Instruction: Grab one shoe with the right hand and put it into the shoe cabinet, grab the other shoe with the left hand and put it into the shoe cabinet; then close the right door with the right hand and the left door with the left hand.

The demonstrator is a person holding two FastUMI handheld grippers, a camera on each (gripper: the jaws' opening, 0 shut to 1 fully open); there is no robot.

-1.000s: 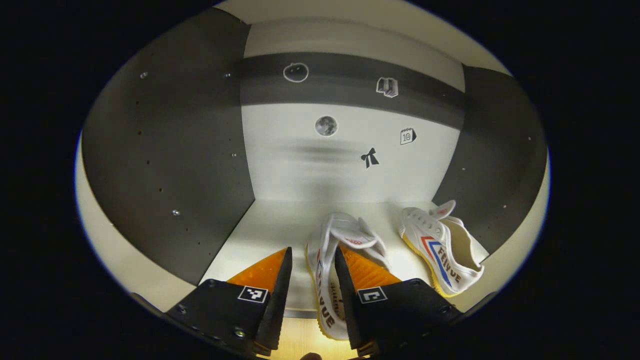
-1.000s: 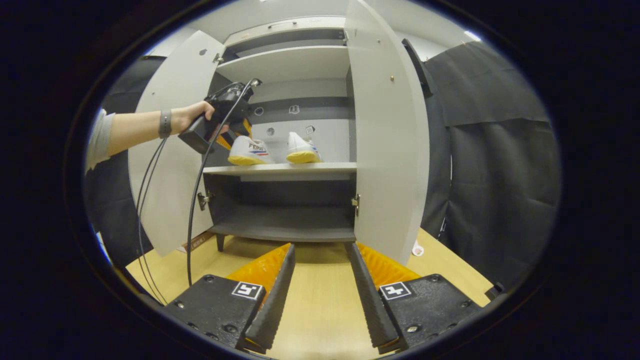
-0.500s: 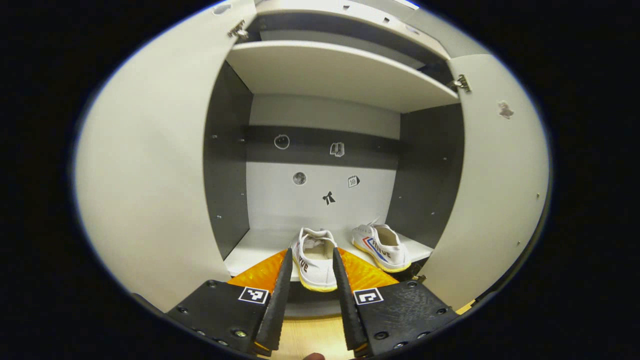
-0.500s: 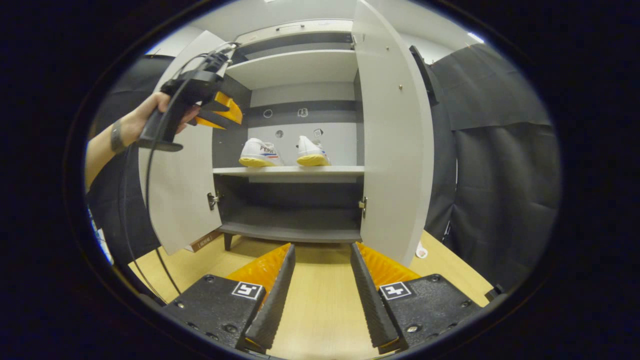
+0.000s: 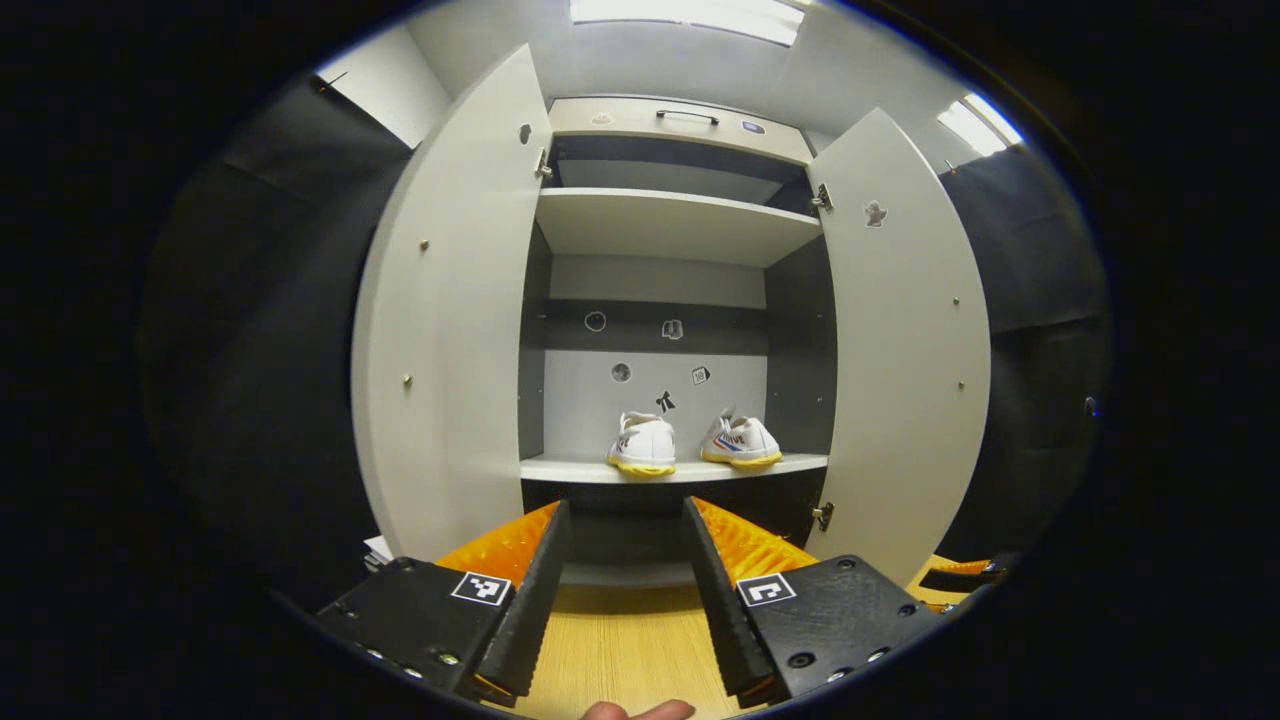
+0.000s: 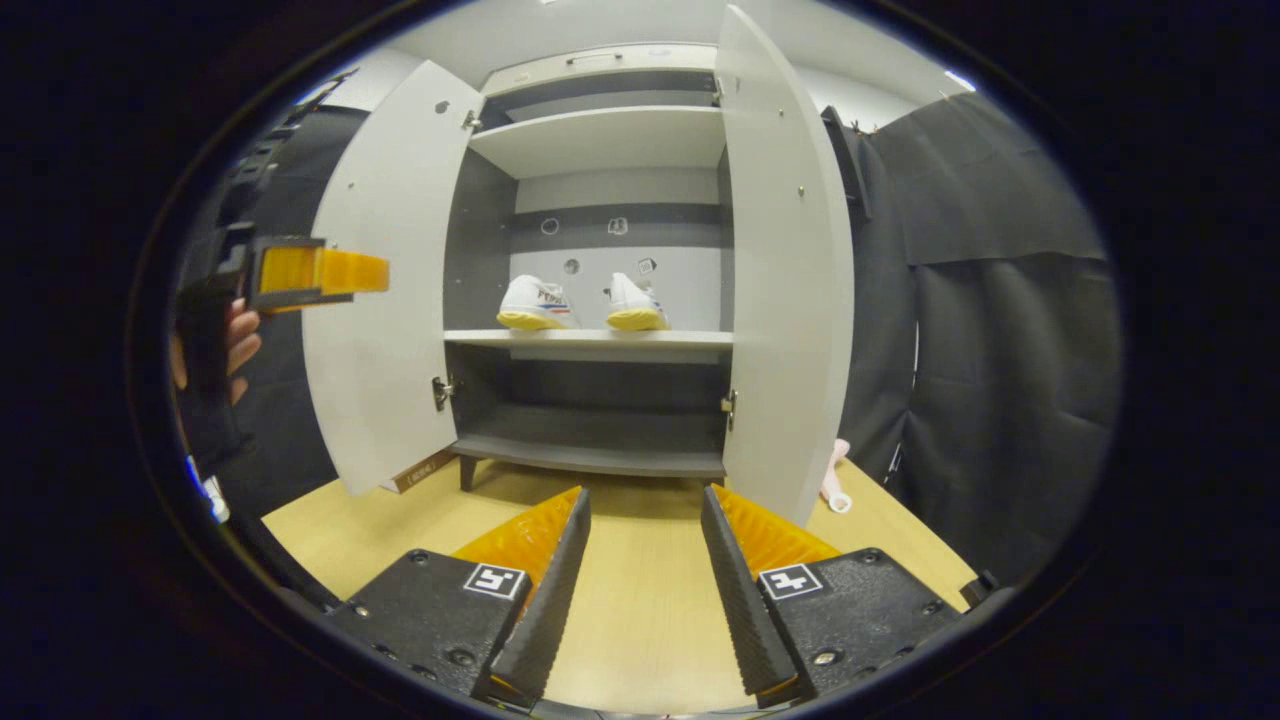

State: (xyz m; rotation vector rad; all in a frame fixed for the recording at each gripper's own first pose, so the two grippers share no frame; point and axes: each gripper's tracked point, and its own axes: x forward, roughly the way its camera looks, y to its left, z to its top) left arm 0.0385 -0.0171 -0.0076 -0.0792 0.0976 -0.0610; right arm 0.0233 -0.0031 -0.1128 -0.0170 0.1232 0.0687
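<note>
Shoes first, in the left gripper view: both shoes [image 5: 690, 445] sit side by side on the cabinet shelf [image 5: 570, 468], straight ahead of the left tool [image 5: 622, 580], which is open and holds nothing.

In the right gripper view, the right tool [image 6: 642, 570] is open and empty too. The right door [image 6: 785, 280] stands open just ahead. It looks stiff and light, so push its flat face near the free edge.

The left gripper view faces the open cabinet [image 5: 680, 270] head-on from mid height, a little way back. The right gripper view sits lower over the bench [image 6: 640, 590], farther right, facing the same cabinet [image 6: 610, 150]. Both share its shelves, doors and shoes.
</note>
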